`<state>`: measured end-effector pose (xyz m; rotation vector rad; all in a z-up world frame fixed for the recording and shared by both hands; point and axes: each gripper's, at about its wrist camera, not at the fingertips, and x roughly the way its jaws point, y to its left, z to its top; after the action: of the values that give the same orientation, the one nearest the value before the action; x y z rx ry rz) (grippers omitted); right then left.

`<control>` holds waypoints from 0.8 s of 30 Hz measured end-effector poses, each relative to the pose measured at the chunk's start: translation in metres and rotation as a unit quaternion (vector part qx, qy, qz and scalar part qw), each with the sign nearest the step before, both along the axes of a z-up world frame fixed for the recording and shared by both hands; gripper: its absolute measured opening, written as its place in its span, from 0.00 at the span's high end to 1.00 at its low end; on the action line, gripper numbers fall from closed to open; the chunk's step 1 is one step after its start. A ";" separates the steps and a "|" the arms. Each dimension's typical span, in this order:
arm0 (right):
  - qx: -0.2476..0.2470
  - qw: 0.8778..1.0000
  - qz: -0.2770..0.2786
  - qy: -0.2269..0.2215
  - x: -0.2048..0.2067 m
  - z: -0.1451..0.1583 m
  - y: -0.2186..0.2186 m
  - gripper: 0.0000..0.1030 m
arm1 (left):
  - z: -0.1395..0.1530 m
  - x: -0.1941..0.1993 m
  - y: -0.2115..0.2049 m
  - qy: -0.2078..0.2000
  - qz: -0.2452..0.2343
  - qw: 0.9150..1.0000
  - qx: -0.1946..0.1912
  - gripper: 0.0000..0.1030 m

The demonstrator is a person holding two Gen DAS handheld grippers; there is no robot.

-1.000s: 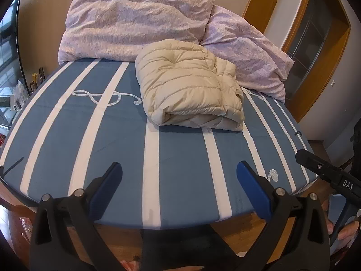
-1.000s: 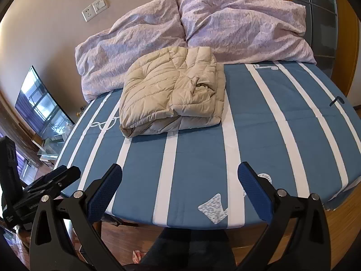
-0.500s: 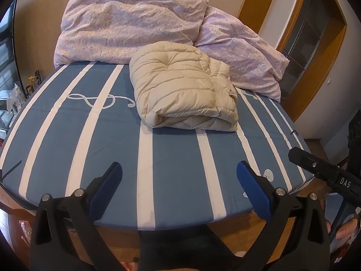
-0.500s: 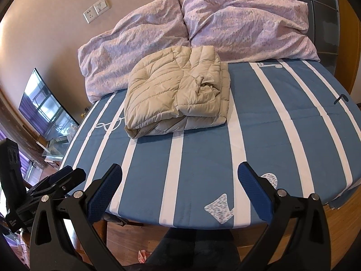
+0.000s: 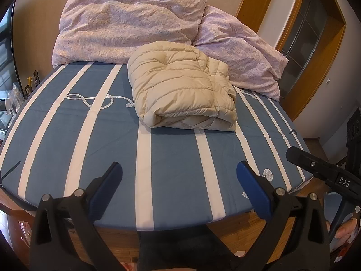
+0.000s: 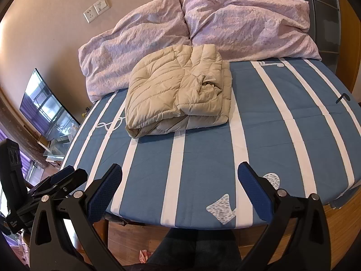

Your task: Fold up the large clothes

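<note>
Beige quilted jacket [image 5: 183,90] lies folded on bed [image 5: 67,140], well ahead of both tools. Your left gripper [image 5: 179,187]: jaws wide, empty; bundle straight ahead, slightly right. Right gripper [image 6: 180,188]: wide, empty; bundle ahead-left, long axis crosswise. Neither is clearly nearer.

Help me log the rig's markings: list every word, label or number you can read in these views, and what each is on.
"DAS": white letters on the black body of the right gripper, seen from the left wrist view.
Small pale print on the left gripper in the right wrist view: too small to read.
Bedsheet: music-note motifs only, no text.
</note>
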<state>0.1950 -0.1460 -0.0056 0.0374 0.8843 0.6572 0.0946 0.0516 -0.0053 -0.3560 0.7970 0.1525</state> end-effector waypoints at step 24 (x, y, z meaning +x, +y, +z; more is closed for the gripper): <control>0.000 1.000 0.002 0.003 -0.001 -0.001 0.003 0.01 | -0.004 0.006 0.001 0.004 -0.004 1.000 0.000 0.02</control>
<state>0.1941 -0.1432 -0.0070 0.0369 0.8897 0.6604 0.1002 0.0527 -0.0093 -0.3518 0.8055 0.1466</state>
